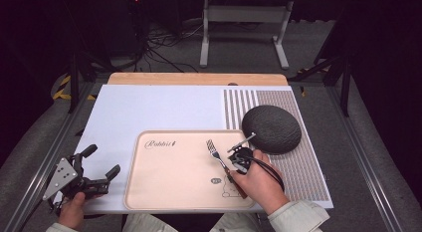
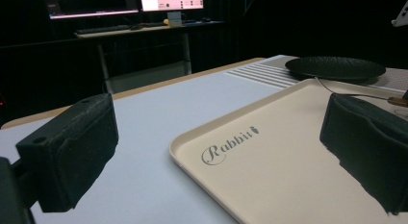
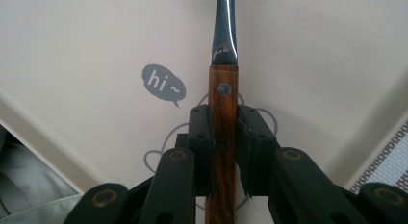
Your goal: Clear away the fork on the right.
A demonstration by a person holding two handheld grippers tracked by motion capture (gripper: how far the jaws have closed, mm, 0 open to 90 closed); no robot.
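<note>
Left claw (image 1: 102, 165): held low over the near left part of the table (image 1: 124, 112), just outside the left rim of the tray; its jaws stand spread wide with nothing between them. In the left gripper view the two black pads frame the tray's corner and its printed script.

Tray (image 1: 149, 192): a beige, shallow, rounded-corner tray lying flat on the white table cover, to the right of the left claw and beneath the right claw. It holds one thing, a fork (image 1: 215, 151), whose tines point away from the person and rest on the tray floor ahead of the right claw. A small "hi~" speech bubble (image 3: 162, 84) printed on the tray floor lies just left of the fork handle.

Right claw (image 3: 223, 152): pinching the fork's brown wooden handle, jaws pressed against both of its sides; the metal neck runs straight ahead from the grip.

Dark round plate (image 1: 271, 128): on the striped mat, just beyond and to the right of the right claw; nothing visible on it.
</note>
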